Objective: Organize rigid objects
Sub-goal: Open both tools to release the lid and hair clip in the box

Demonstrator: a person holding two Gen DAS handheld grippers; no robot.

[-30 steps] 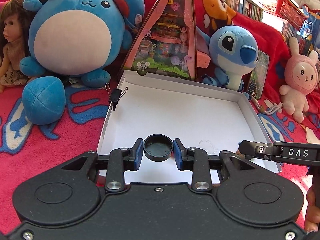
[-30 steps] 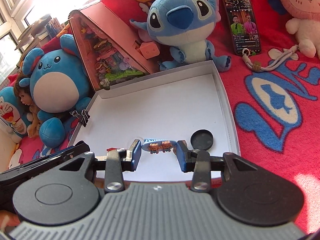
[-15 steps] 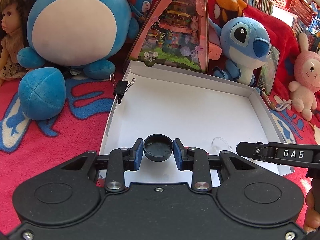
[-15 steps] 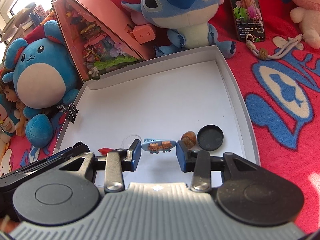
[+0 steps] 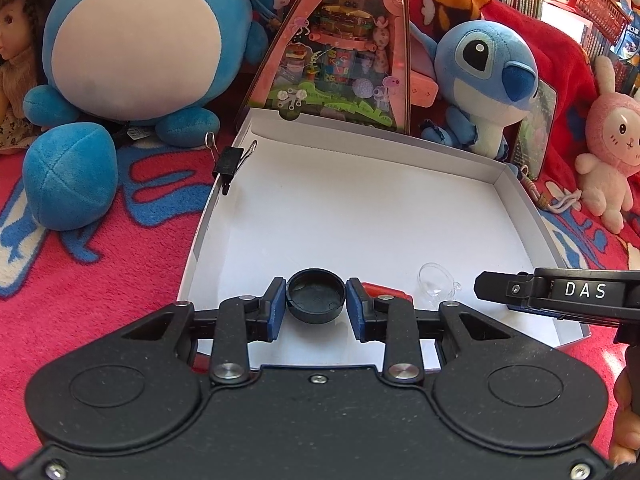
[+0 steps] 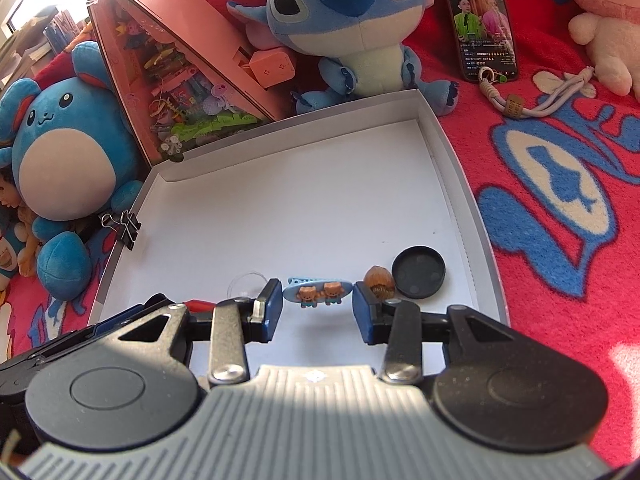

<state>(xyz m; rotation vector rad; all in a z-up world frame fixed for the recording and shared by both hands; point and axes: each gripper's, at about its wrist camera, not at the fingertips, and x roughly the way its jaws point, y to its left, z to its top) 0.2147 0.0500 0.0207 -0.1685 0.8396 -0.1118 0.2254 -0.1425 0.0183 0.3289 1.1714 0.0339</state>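
Red blanket (image 6: 560, 280) carries a white box (image 5: 224, 184) already holding a walnut (image 6: 378, 280). Left gripper (image 5: 316, 306) pinches a black cap (image 5: 316, 294); right gripper (image 6: 316, 310), jaws opening, releases a blue hair clip (image 6: 318, 290); the cap awaits placing

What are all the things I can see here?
Box: 1, white, open, on the blanket.
Held cap: 1, black, over the box.
Loose cap: 1, black, in the box.
Walnut: 1, brown, beside the loose cap.
Hair clip: 1, blue with bears, in the box.
Clear dome: 1, transparent, in the box.
Binder clip: 1, black, on the box wall.
Toy pack: 1, pink, behind the box.
Plush toys: 3, round blue, big-eyed blue, pink rabbit.
Doll: 1, far left.
Phone: 1, black.
Blanket: 1, red.
Left hand-held gripper: black, shut on the held cap.
Right hand-held gripper: black and grey, jaws opening around the hair clip.
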